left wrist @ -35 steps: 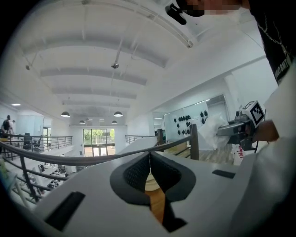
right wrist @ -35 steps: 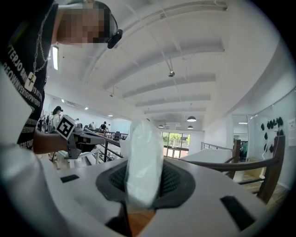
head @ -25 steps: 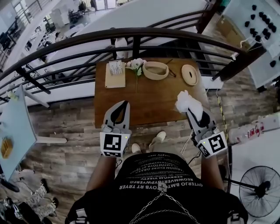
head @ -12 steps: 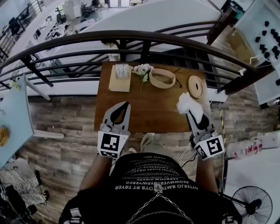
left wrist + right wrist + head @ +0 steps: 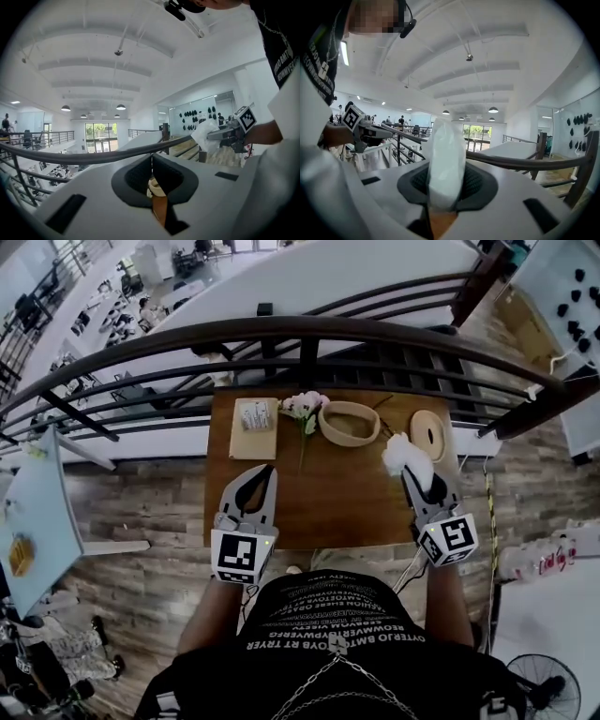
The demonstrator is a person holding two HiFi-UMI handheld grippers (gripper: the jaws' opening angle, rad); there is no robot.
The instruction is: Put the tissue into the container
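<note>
Pinching one tissue (image 5: 403, 454) in right gripper (image 5: 413, 472); left gripper (image 5: 262, 472) closed, empty; one container (image 5: 349, 440) at tabletop's (image 5: 328, 498) far edge, whole only from head view.

**Bright hall, bent edges**

Daylight pours through the far windows (image 5: 101, 131), and round ceiling lamps (image 5: 65, 108) add a soft, even glow. The white ceiling (image 5: 93, 56) looks washed out. Shadows on the tabletop (image 5: 319, 493) are faint. Both gripper views bulge like a fisheye, with black corners. The tissue (image 5: 446, 164), close to the camera, is blurred. The head view bends the railing (image 5: 300, 334) strongly.
</note>
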